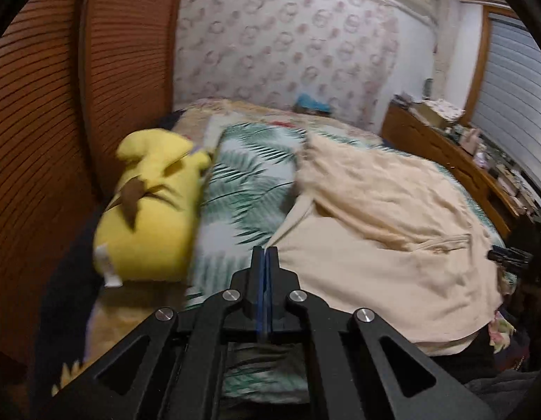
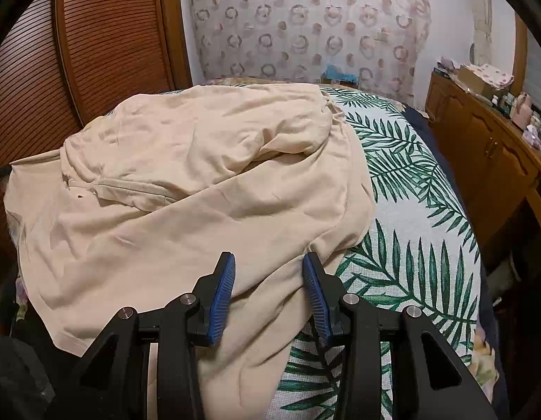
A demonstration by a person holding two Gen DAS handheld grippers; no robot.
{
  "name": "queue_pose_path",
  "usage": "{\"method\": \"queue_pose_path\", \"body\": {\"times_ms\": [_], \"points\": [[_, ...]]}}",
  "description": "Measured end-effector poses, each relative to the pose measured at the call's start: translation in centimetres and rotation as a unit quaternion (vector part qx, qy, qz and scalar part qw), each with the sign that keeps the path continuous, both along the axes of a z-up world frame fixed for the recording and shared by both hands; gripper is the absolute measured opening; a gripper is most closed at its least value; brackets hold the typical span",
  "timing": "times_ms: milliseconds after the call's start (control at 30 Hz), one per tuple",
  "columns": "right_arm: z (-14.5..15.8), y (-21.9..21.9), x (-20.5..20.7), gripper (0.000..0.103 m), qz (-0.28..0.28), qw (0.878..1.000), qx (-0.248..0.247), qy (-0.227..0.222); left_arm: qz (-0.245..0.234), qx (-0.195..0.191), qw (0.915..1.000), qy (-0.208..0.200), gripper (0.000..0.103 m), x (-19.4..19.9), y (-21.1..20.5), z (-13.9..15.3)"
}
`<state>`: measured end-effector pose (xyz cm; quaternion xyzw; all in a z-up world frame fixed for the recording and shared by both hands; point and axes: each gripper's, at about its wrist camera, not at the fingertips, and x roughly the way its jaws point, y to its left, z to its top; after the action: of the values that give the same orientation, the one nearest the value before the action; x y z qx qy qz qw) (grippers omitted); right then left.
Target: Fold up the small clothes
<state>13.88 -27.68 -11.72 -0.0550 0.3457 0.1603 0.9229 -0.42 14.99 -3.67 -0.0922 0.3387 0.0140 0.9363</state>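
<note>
Surface: bed with palm-leaf bedspread; yellow plush toy far left.
Garment: cream top, crumpled mid-bed.
Handling: soft, light, likely slumps; take by hems or corners.
Left gripper: jaws together, pinching garment's edge corner.
Right gripper: part open, astride near hem, pads not pressing.

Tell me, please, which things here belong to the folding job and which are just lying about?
Job: beige garment; left gripper, shut on its corner; right gripper, open over its hem.
Lying about: yellow plush; leaf-print cover; cluttered dresser.
</note>
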Motion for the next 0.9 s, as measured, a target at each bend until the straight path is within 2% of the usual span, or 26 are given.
{"method": "queue_pose_path", "body": {"times_ms": [267,567,700,767,833,867,900], "points": [[0.1,-1.1,0.1,0.042,-0.007,1.0,0.005,0.005,0.01,0.014,0.9987,0.047,0.002,-0.1,0.3,-3.5],[0.5,-3.1,-1.3,0.042,-0.025,0.999,-0.014,0.021,0.009,0.011,0.9994,0.032,0.003,-0.5,0.4,-2.8],[1.1,-4.9,-2.4,0.042,-0.049,0.998,-0.021,0.026,-0.002,0.015,0.9997,0.017,0.037,-0.7,-0.2,-1.9],[1.3,-5.7,-3.2,0.042,-0.052,0.998,-0.01,0.027,-0.009,0.016,0.9998,0.012,0.042,-0.6,-0.6,-1.6],[1.4,-6.1,-4.0,0.042,-0.046,0.998,0.011,0.03,-0.019,0.015,0.9997,0.007,0.043,-0.5,-1.2,-1.3],[1.5,-6.0,-4.6,0.042,-0.041,0.998,0.017,0.032,-0.023,0.014,0.9996,0.006,0.047,-0.5,-1.5,-1.3],[1.6,-5.9,-5.0,0.042,-0.037,0.999,0.02,0.032,-0.029,0.014,0.9995,0.007,0.057,-0.3,-2.0,-1.2]]}}
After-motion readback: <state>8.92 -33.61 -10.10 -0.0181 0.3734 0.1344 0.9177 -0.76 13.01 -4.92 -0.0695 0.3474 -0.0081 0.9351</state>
